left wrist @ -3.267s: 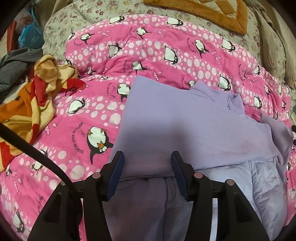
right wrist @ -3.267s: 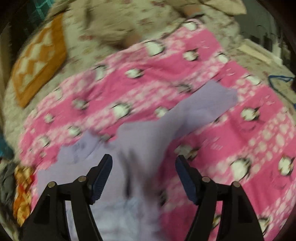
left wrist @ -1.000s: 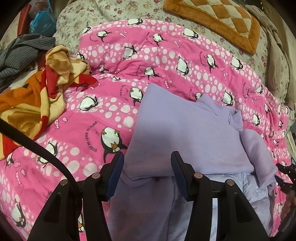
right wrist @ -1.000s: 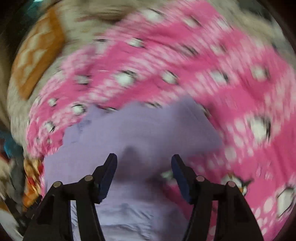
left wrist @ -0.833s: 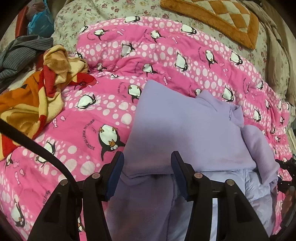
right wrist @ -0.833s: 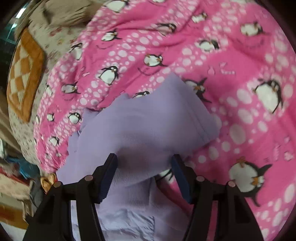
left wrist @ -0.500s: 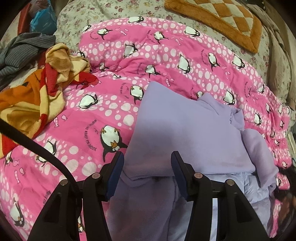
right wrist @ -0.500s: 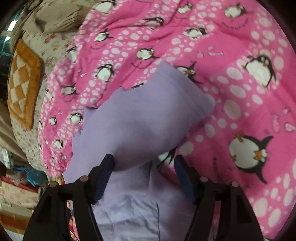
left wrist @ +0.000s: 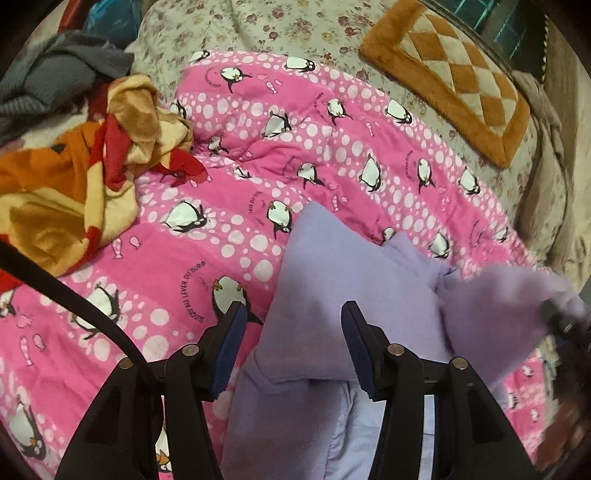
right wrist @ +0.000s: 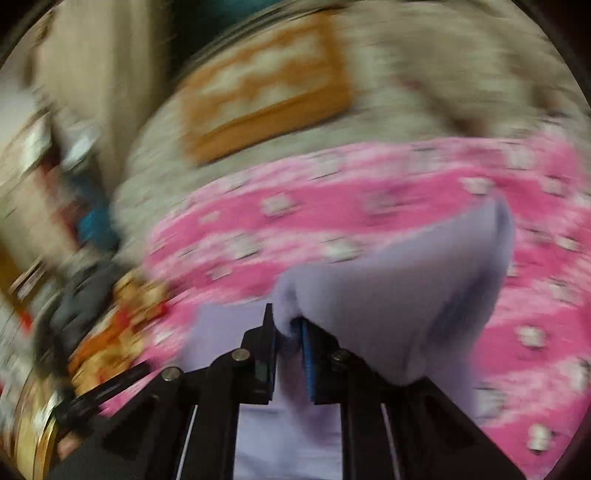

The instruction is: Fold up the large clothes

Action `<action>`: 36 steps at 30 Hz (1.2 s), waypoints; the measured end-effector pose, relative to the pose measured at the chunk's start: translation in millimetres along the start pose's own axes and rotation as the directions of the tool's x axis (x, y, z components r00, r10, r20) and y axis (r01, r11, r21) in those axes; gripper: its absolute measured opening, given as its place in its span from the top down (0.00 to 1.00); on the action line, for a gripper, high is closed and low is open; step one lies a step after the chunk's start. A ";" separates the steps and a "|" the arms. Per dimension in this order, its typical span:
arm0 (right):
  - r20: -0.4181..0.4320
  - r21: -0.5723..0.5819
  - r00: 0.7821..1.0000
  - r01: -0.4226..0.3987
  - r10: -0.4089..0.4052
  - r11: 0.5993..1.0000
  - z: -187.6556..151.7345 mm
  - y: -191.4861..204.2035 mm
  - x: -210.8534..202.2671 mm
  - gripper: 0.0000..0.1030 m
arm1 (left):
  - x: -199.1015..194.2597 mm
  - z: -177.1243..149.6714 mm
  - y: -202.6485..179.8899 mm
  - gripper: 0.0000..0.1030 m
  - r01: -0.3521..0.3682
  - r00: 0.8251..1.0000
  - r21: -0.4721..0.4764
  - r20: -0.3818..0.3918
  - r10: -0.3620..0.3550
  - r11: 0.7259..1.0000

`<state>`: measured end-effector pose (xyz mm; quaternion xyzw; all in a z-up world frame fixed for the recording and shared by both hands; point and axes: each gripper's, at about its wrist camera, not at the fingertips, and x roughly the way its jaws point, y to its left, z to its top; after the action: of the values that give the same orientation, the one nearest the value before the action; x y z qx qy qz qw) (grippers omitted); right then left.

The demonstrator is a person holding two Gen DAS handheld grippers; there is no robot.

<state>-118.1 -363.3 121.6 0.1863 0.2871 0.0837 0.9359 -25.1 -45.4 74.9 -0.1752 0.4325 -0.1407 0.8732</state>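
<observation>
Lilac fleece garment lies partly folded on the pink penguin quilt, one flap pinched in the closing jaws of the right gripper, while the left gripper hangs over it, jaws spread.

A bed with a floral sheet carries a pink penguin quilt and an orange checkered cushion.
</observation>
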 end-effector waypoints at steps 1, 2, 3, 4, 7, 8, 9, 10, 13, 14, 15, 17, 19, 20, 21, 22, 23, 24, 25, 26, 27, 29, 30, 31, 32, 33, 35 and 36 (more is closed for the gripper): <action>-0.058 -0.018 0.996 -0.074 0.073 0.997 -5.9 17.8 16.9 0.73 | 0.4 0.3 1.6 0.78 0.012 1.000 -0.007 -0.002 -0.012 1.000; -0.153 -0.019 0.976 -0.158 0.154 0.987 -15.3 35.3 39.1 0.62 | 1.2 1.2 4.3 0.78 0.027 1.000 -0.017 -0.007 -0.028 0.999; -0.197 -0.014 0.965 -0.181 0.174 0.983 -21.9 42.7 48.5 0.45 | 2.0 1.9 7.0 0.78 0.043 0.999 -0.029 -0.015 -0.044 0.999; -0.235 -0.013 0.954 -0.194 0.185 0.981 -31.0 49.9 57.3 0.43 | 2.4 2.7 8.5 0.78 0.059 0.998 -0.041 -0.021 -0.059 0.997; -0.258 -0.034 0.955 -0.160 0.146 0.987 -44.8 46.3 54.1 0.43 | 1.8 5.4 11.0 0.76 0.108 0.994 -0.073 -0.027 -0.110 0.991; -0.265 -0.030 0.954 -0.150 0.136 0.988 -46.6 40.4 50.4 0.42 | 1.1 5.9 10.8 0.73 0.121 0.992 -0.076 -0.022 -0.123 0.990; -0.273 -0.020 0.954 -0.134 0.123 0.991 -48.8 30.4 44.1 0.41 | 0.7 6.1 10.0 0.71 0.131 0.991 -0.078 -0.018 -0.133 0.988; -0.276 -0.016 0.955 -0.114 0.105 0.993 -51.6 23.9 37.6 0.38 | 0.7 6.0 8.8 0.71 0.137 0.990 -0.079 -0.016 -0.139 0.987; -0.252 -0.026 0.967 0.015 -0.021 1.000 -50.7 -7.5 19.3 0.36 | 2.0 4.4 6.4 0.70 0.157 0.987 -0.081 -0.023 -0.159 0.984; -0.222 -0.034 0.971 0.086 -0.092 0.996 -49.4 -26.1 5.7 0.35 | 2.1 3.8 6.3 0.70 0.162 0.986 -0.084 -0.023 -0.164 0.983; -0.202 -0.033 0.968 0.146 -0.150 0.989 -47.2 -39.3 -3.2 0.30 | 2.1 3.3 6.3 0.70 0.164 0.986 -0.087 -0.021 -0.166 0.983; -0.172 -0.006 0.950 0.262 -0.259 0.965 -42.4 -70.7 -18.1 0.24 | 3.0 3.1 6.1 0.70 0.155 0.988 -0.091 -0.013 -0.157 0.984; -0.171 0.042 0.924 0.353 -0.341 0.935 -39.2 -104.1 -19.1 0.22 | 4.5 2.2 5.5 0.70 0.147 0.989 -0.090 -0.011 -0.149 0.985; -0.199 0.092 0.912 0.383 -0.359 0.919 -37.5 -127.6 -14.5 0.22 | 5.1 1.8 4.8 0.70 0.146 0.989 -0.089 -0.011 -0.148 0.985; -0.225 0.127 0.907 0.389 -0.355 0.913 -37.2 -142.0 -10.1 0.22 | 5.2 1.2 4.0 0.70 0.148 0.989 -0.085 -0.011 -0.149 0.985; -0.250 0.159 0.908 0.380 -0.335 0.911 -36.2 -153.0 -1.8 0.22 | 4.6 1.2 2.8 0.70 0.152 0.988 -0.077 -0.008 -0.153 0.985; -0.277 0.200 0.917 0.347 -0.287 0.916 -35.8 -167.6 10.3 0.22 | 2.9 1.6 1.4 0.70 0.160 0.987 -0.067 0.003 -0.160 0.985; -0.290 0.224 0.921 0.330 -0.261 0.917 -36.5 -175.3 18.0 0.22 | 0.8 2.2 0.0 0.70 0.170 0.985 -0.057 0.018 -0.169 0.984; -0.307 0.260 0.924 0.311 -0.227 0.914 -37.8 -184.7 31.1 0.25 | -0.6 2.9 -1.2 0.70 0.176 0.984 -0.050 0.029 -0.175 0.983; -0.314 0.266 0.925 0.303 -0.215 0.915 -38.5 -187.1 37.9 0.28 | -2.3 3.5 -2.6 0.70 0.182 0.983 -0.040 0.041 -0.180 0.983; -0.307 0.241 0.923 0.313 -0.234 0.919 -39.2 -185.0 42.7 0.44 | -3.2 4.0 -3.9 0.69 0.185 0.982 -0.031 0.050 -0.183 0.982; -0.245 0.133 0.917 0.354 -0.316 0.926 -38.5 -173.2 37.5 0.67 | -2.8 4.8 -7.2 0.69 0.185 0.981 -0.015 0.058 -0.183 0.983; -0.227 0.115 0.920 0.350 -0.319 0.929 -36.8 -170.1 33.7 0.71 | -0.6 4.9 -8.9 0.68 0.178 0.983 -0.008 0.054 -0.177 0.984; -0.210 0.114 0.924 0.348 -0.320 0.931 -34.7 -170.3 28.0 0.74 | 3.6 4.1 -10.9 0.68 0.169 0.985 0.000 0.042 -0.169 0.986; -0.185 0.119 0.923 0.362 -0.337 0.925 -32.1 -175.1 20.4 0.75 | 7.9 3.2 -11.9 0.68 0.162 0.986 0.004 0.029 -0.162 0.987; -0.175 0.123 0.919 0.377 -0.354 0.918 -30.3 -175.9 18.2 0.77 | 13.2 1.4 -13.1 0.68 0.149 0.989 0.008 0.009 -0.149 0.989; -0.182 0.142 0.898 0.428 -0.401 0.893 -33.0 -188.3 18.2 0.79 | 24.6 -2.8 -16.3 0.68 0.123 0.992 0.022 -0.036 -0.122 0.992; -0.201 0.136 0.887 0.447 -0.417 0.884 -37.5 -193.3 23.6 0.79 | 28.1 -5.0 -17.7 0.68 0.115 0.992 0.031 -0.051 -0.113 0.993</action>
<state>-110.4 -523.0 4.3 0.1932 0.4047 -0.1381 0.8831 -14.3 -73.5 59.8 -0.1813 0.4406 -0.2019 0.8557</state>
